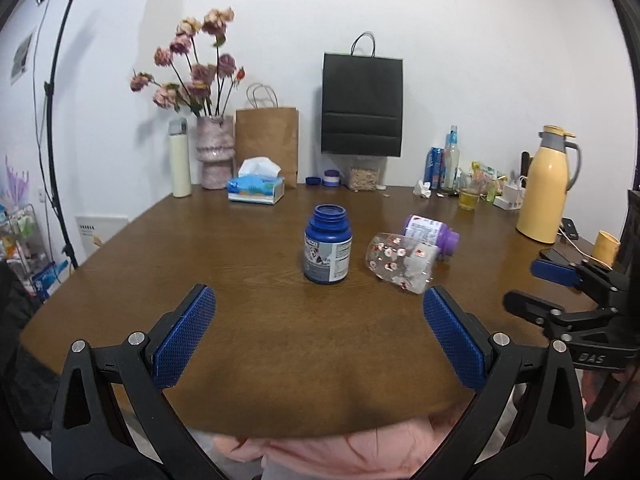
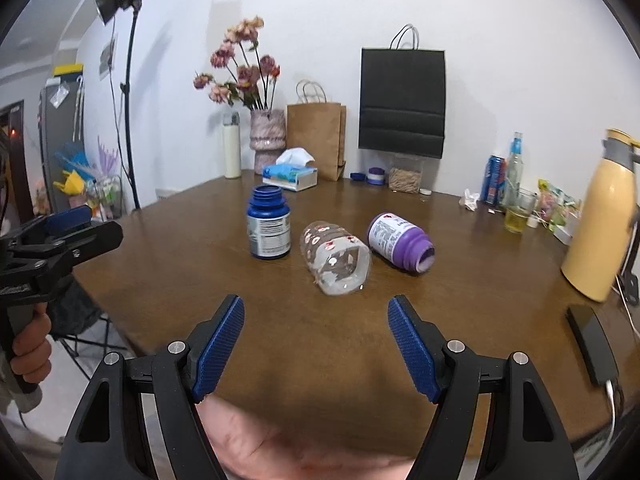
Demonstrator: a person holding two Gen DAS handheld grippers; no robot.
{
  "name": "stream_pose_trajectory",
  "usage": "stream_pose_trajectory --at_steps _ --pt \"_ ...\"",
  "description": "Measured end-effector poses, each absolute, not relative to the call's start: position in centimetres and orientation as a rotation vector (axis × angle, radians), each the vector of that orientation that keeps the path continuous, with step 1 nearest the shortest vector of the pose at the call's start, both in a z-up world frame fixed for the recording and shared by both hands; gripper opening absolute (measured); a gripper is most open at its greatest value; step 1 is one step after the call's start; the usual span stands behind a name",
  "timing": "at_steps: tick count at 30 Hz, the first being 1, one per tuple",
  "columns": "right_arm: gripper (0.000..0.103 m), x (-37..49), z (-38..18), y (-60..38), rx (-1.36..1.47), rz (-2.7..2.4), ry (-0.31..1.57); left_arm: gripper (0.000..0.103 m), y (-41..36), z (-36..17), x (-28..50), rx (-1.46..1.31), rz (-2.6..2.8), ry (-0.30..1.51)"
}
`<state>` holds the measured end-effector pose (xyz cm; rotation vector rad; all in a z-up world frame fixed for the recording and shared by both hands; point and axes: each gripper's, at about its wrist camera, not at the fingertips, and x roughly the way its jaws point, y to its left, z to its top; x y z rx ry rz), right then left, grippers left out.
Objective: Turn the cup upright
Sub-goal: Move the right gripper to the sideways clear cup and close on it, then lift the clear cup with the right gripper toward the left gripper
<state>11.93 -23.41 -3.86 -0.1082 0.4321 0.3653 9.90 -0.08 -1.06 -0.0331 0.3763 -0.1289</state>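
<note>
cup point(image 2: 335, 258) is a clear glass with small red-and-white prints, lying on its side around the middle of the table point(image 2: 320, 360). its open mouth faces the near edge in the right wrist view and tips slightly toward the right side. it is not upright.

blue bottle point(image 2: 268, 223) stands upright just left of the cup, lid off, apart from it. purple bottle point(image 2: 401, 246) lies on its side just right of the cup, lid off, mouth toward the near right. in the left wrist view the purple bottle sits right behind the cup; cannot tell if they touch.

left gripper point(image 1: 319, 306): jaws wide apart, nothing between the blue pads, hovering over the near edge of the table. cup point(image 1: 401, 261) is ahead and right of it, close to the right fingertip but apart.

right gripper point(image 2: 316, 314): jaws wide apart, empty, over the near edge, cup straight ahead between the finger lines, not touching.

far edge along the wall: tissue box point(image 2: 291, 174), vase with dried flowers point(image 2: 267, 136), white flask point(image 2: 231, 146), brown paper bag point(image 2: 318, 134), black paper bag point(image 2: 403, 100). right edge: yellow thermos jug point(image 2: 600, 220), phone point(image 2: 591, 342) with cable near the near right corner. light stand point(image 2: 128, 80) is off the table on the left.
</note>
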Motion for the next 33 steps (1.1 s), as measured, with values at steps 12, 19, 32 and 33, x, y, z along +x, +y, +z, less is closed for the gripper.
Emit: stream_pose_trajectory --at_steps 12,19,32,33 --pt "0.079 25.7 -6.2 -21.0 -0.158 0.401 0.582 0.103 -1.1 -3.9 19.6 -0.075 -0.176 0.527" --pt "0.075 30.4 -7.6 -20.4 -0.142 0.425 0.685 0.103 -1.1 -4.1 21.9 -0.103 -0.197 0.570" --pt "0.071 22.8 -7.8 -18.5 -0.215 0.693 0.666 0.100 -1.8 -3.7 20.8 -0.168 -0.325 0.616" --pt "0.071 21.9 -7.9 -18.1 -0.229 0.732 0.653 0.100 -2.0 -3.7 21.0 -0.180 -0.333 0.629"
